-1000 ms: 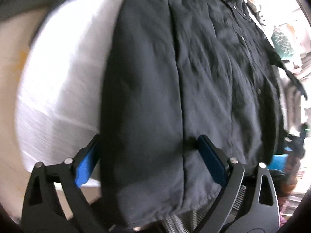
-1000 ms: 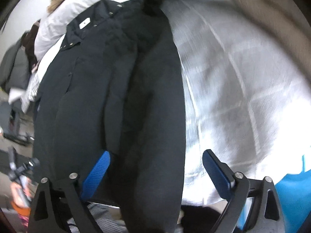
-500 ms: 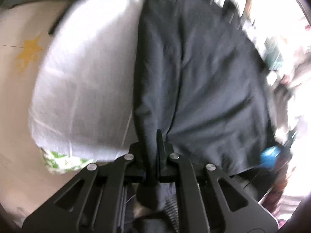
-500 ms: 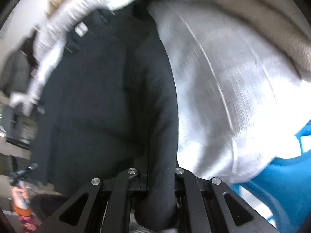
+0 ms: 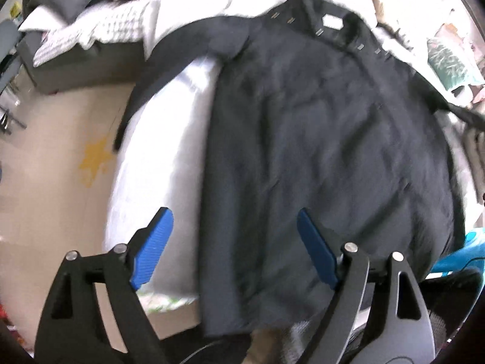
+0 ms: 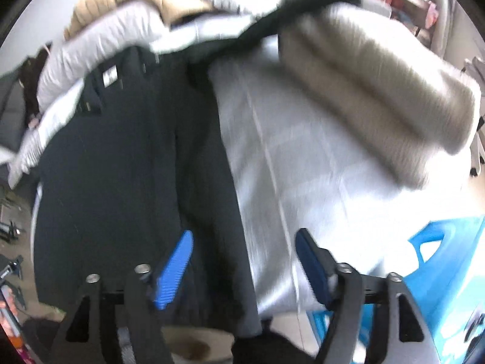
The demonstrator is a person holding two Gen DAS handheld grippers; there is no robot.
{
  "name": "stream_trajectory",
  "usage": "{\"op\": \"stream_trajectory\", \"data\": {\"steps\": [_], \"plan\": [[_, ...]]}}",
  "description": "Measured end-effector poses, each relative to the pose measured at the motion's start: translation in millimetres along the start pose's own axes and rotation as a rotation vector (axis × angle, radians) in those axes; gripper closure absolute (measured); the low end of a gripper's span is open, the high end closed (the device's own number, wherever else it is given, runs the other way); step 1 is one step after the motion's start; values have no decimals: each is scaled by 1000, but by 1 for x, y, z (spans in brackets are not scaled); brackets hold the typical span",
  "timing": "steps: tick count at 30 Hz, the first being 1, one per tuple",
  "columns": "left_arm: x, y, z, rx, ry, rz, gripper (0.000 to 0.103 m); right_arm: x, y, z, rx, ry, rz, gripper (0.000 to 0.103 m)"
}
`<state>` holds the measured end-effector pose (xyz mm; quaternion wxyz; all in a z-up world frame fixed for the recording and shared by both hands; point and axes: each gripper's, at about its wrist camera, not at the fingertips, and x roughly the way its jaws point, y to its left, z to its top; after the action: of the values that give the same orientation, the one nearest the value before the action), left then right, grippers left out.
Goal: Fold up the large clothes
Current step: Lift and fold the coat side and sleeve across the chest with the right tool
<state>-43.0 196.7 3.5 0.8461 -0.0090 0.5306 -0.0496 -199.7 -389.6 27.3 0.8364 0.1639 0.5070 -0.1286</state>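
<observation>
A large dark button-up shirt [image 5: 318,157] lies spread on a white-covered surface [image 5: 163,157], collar and white label at the far end, its sides folded in. It also shows in the right wrist view [image 6: 127,182]. My left gripper [image 5: 233,242] is open and empty above the shirt's near left edge. My right gripper [image 6: 245,257] is open and empty above the shirt's near right edge, where dark cloth meets the white cover [image 6: 303,182].
A folded beige garment [image 6: 372,91] lies far right on the cover. A pile of pale clothes [image 5: 188,9] sits behind the collar. A blue plastic stool [image 6: 439,261] stands at near right. Beige floor with a yellow star [image 5: 94,157] is at left.
Both grippers were shut on the shirt's near hem half a second ago. Now both are open, the shirt is let go, and both have drawn back and up.
</observation>
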Motion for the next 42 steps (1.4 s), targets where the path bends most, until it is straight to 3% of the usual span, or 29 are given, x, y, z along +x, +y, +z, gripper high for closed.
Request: {"op": "stream_trajectory", "data": {"steps": [4, 8, 10, 14, 16, 18, 20, 22, 28, 32, 37, 42], "plan": [[12, -57, 41, 33, -64, -104, 16, -21, -3, 49, 22, -139, 24, 22], [50, -101, 66, 59, -80, -171, 10, -23, -6, 110, 96, -262, 19, 22], [68, -110, 73, 69, -95, -155, 10, -24, -15, 125, 123, -302, -10, 22], [100, -107, 85, 70, -106, -33, 10, -23, -32, 157, 210, -363, -120, 22], [113, -98, 96, 26, -83, -32, 10, -14, -40, 173, 263, -351, -145, 22], [118, -88, 103, -19, -65, -63, 10, -2, -42, 187, 287, -341, -140, 31], [119, -78, 106, -65, -57, -89, 10, 10, -37, 195, 282, -361, -123, 88], [121, -70, 110, -102, -45, -100, 10, 8, -31, 205, 283, -400, -134, 93], [113, -53, 123, -172, -56, -155, 10, -9, 32, 254, 197, -504, -75, 95], [105, -47, 134, -186, -91, -150, 10, -29, 102, 283, 73, -548, -5, 95], [97, -48, 144, -169, -130, -133, 10, -28, 188, 297, -73, -543, 80, 95], [97, -45, 147, -164, -136, -112, 10, 8, 276, 291, -206, -475, 171, 95]]}}
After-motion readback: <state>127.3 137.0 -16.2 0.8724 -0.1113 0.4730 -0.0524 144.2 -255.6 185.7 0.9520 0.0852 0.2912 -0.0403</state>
